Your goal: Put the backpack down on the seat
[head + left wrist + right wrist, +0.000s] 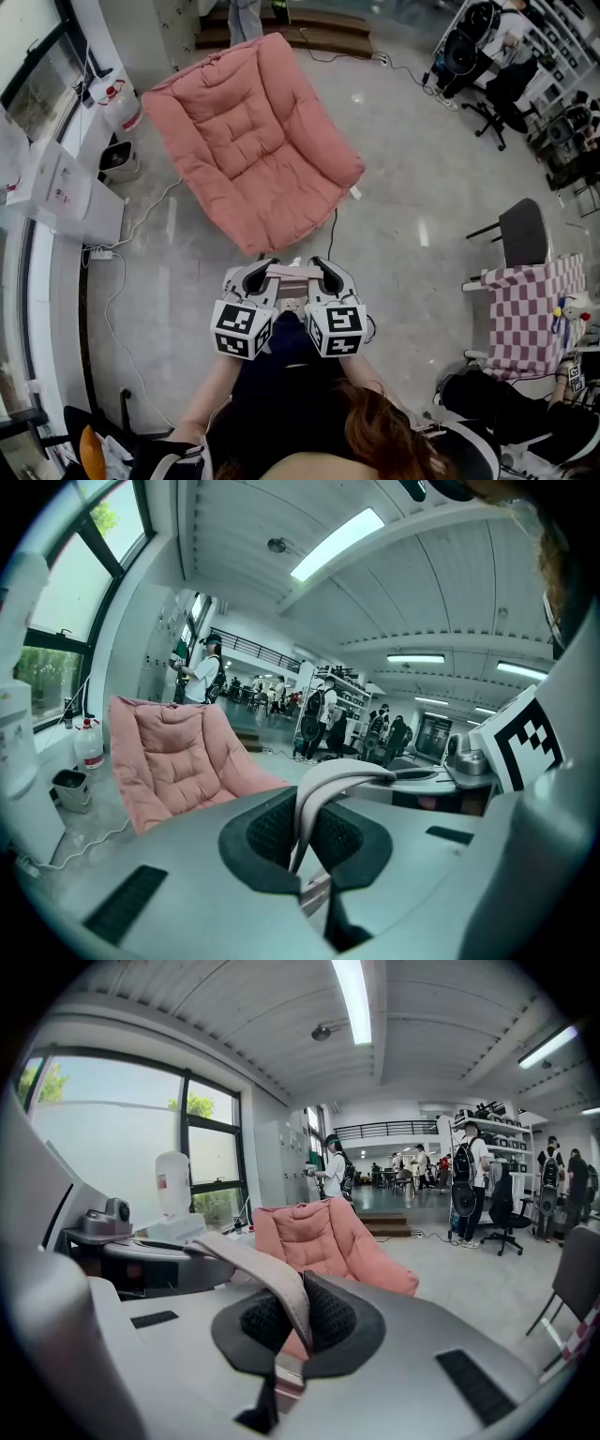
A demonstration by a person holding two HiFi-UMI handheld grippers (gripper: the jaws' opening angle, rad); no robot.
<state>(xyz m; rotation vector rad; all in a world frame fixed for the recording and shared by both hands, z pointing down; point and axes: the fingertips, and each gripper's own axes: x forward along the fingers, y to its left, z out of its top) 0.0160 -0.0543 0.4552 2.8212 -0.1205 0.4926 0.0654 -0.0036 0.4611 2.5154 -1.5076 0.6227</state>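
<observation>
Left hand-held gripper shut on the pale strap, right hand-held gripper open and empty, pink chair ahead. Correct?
No. The right hand-held gripper is shut on the pale strap too; the right gripper view shows it. The left hand-held gripper grips it, and the pink chair is ahead.

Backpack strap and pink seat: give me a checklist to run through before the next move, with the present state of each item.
1. Left gripper shut on strap: ok.
2. Right gripper shut on the same strap: ok.
3. Pink seat bare of objects: ok.
4. Grippers above the seat: not ok, short of its front edge.
5. Backpack body hanging free: cannot tell, hidden beneath the grippers.
</observation>
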